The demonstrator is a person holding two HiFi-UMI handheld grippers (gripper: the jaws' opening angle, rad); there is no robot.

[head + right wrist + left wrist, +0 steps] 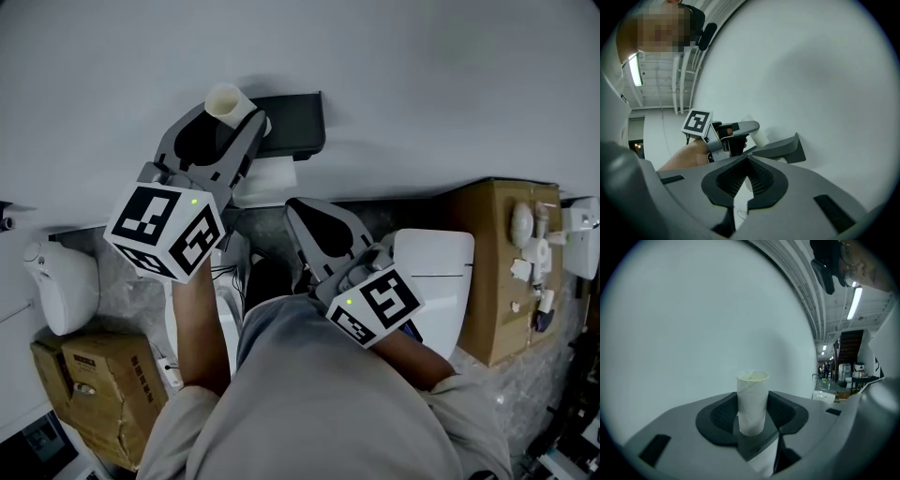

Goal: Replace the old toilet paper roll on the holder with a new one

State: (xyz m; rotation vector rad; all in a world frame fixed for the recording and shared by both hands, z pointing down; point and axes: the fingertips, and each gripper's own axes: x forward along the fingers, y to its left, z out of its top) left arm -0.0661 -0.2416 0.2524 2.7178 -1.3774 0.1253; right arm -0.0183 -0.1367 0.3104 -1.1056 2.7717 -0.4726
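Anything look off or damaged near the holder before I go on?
Nothing stands out. The left gripper grips the bare cardboard tube between its jaws, beside the black holder on the wall. The right gripper is shut, empty. No spill or damage shows.

Grey plastic shell on left gripper (228, 114); two broad tapering jaws, black ribbed pads (718, 415) on inner faces. Same grey shell on right gripper (298, 210), same black ribbed lining. Each carries white cube with black square markers: left cube (167, 232), right cube (375, 307). Small green light (194, 201) on each cube. Person wears light grey short-sleeved shirt (319, 412).
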